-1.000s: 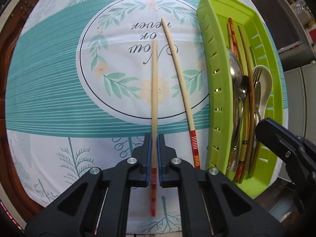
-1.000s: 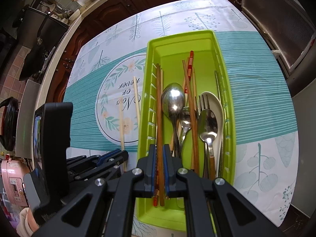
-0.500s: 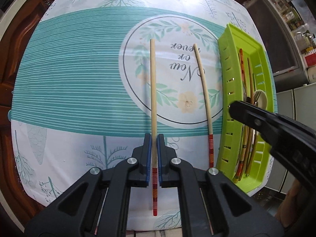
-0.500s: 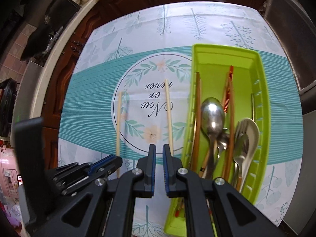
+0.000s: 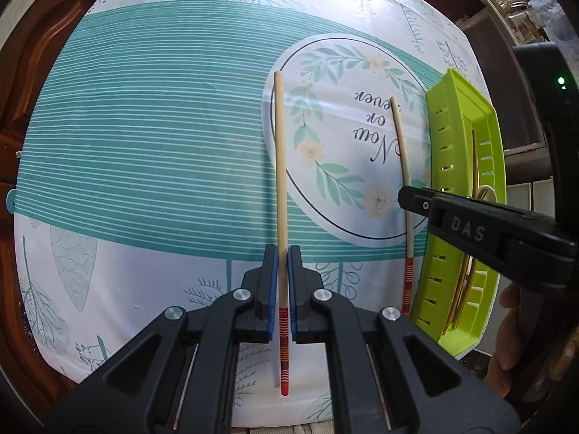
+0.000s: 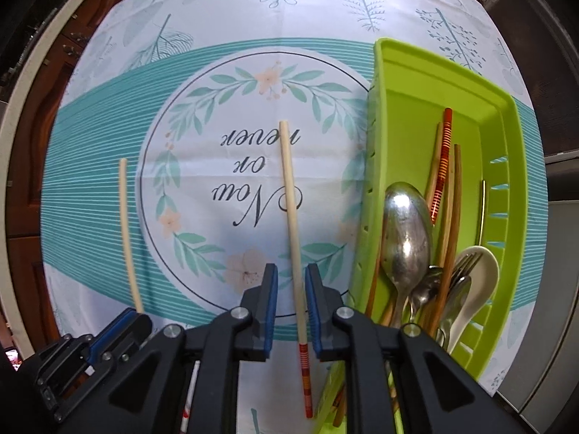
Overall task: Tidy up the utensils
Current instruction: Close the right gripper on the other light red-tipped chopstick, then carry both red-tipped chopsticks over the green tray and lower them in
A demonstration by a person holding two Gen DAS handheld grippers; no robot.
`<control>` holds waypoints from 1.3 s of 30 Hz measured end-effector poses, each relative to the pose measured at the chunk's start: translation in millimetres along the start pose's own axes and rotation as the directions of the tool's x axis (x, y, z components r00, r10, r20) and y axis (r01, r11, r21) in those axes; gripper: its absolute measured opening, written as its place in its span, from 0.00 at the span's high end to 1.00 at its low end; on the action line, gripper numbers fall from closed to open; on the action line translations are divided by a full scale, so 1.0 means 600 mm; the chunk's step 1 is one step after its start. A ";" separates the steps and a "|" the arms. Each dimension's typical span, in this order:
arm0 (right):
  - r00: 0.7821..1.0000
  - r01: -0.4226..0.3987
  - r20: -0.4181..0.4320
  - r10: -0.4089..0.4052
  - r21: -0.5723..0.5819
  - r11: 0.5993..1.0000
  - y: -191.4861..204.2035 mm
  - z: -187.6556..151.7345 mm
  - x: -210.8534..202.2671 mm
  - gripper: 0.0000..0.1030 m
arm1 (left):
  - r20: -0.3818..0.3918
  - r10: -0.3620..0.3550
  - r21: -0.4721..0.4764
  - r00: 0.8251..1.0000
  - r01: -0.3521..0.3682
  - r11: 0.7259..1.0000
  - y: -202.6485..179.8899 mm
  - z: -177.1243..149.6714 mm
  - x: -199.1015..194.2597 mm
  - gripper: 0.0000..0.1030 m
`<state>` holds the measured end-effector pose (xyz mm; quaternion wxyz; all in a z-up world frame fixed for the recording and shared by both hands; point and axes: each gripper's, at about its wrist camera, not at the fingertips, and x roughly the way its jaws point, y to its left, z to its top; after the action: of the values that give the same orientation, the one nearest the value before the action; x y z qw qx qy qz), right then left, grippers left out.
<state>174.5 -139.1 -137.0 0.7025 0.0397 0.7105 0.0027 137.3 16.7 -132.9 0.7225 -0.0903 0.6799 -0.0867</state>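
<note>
Surface (image 6: 231, 18): covered by a white cloth printed with teal stripes, leaves and a round floral medallion lettered "Now or never"; dark wooden cabinet fronts (image 6: 32, 115) show past its left edge.

Item 1, held chopstick (image 5: 280, 181): pale wood with a red-striped end, clenched between the blue pads of the left tool (image 5: 281, 282), near the striped end. It runs straight ahead over the cloth, its far tip at the left rim of the medallion.

Item 2, second chopstick (image 6: 291, 209): same make, lying flat on the medallion, just left of the tray. It sits between the fingers of the right tool (image 6: 291, 296), whose jaws are opening; gaps show on both sides, so the pads do not press on it. The red-striped end points back under the tool.

Item 3, green tray (image 6: 506, 115): slotted plastic, at the right of the cloth. Contents: a large metal spoon (image 6: 407, 228), a fork (image 6: 461, 278), a white ceramic spoon (image 6: 479, 282), several brown wooden chopsticks (image 6: 456, 195), one red-striped chopstick (image 6: 442, 166), all lengthwise.

Item 4, person's fingers (image 5: 506, 343): seen at the right edge of the left view, behind the right tool.
</note>
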 end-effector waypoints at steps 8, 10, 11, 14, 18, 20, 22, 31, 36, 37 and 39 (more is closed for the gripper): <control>0.996 0.063 -0.054 -0.065 -0.040 0.997 0.023 0.011 0.016 0.85 | -0.001 -0.015 -0.004 1.000 0.015 1.000 0.006 0.012 0.011 0.97; 0.995 0.067 -0.067 -0.070 -0.046 0.997 0.027 0.016 0.017 0.85 | -0.001 -0.018 -0.005 1.000 0.018 1.000 0.008 0.012 0.009 0.97; 0.995 0.068 -0.071 -0.072 -0.054 0.996 0.028 0.016 0.017 0.85 | -0.002 -0.021 -0.006 1.000 0.021 1.000 0.009 0.012 0.009 0.97; 0.994 0.067 -0.086 -0.072 -0.063 0.996 0.035 0.022 0.019 0.85 | -0.003 -0.026 -0.003 1.000 0.026 1.000 0.008 0.014 0.011 0.97; 0.995 0.075 -0.056 -0.080 -0.101 0.992 0.054 0.012 0.022 0.95 | -0.009 -0.029 0.009 1.000 0.029 1.000 0.001 0.012 0.013 0.97; 0.997 0.074 -0.030 -0.078 -0.107 0.991 0.058 0.004 0.020 0.95 | -0.011 -0.031 0.019 0.999 0.031 0.999 -0.006 0.011 0.015 0.97; 0.999 0.030 -0.019 -0.032 -0.110 0.994 0.061 -0.005 0.017 0.95 | -0.008 -0.032 0.028 0.999 0.032 0.999 -0.015 0.009 0.014 0.97; 0.977 -0.211 0.011 0.212 -0.058 0.976 0.016 -0.039 -0.040 0.95 | 0.015 -0.037 0.081 0.999 0.035 0.996 -0.065 0.003 -0.021 0.97; 0.950 -0.296 0.096 0.298 -0.036 0.954 -0.046 -0.061 -0.112 0.95 | 0.024 -0.078 0.133 0.997 0.074 0.988 -0.129 0.004 -0.052 0.97; 0.946 -0.301 0.113 0.303 -0.032 0.953 -0.056 -0.050 -0.122 0.95 | 0.028 -0.090 0.145 0.996 0.085 0.986 -0.146 0.006 -0.058 0.97; 0.939 -0.307 0.158 0.305 -0.015 0.952 -0.079 -0.064 -0.158 0.95 | 0.043 -0.110 0.171 0.993 0.101 0.980 -0.184 0.011 -0.070 0.97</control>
<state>134.6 -189.9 -45.0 0.7475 0.1533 0.6378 0.1051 141.0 -79.8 -64.5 0.7394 -0.0668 0.6453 -0.1798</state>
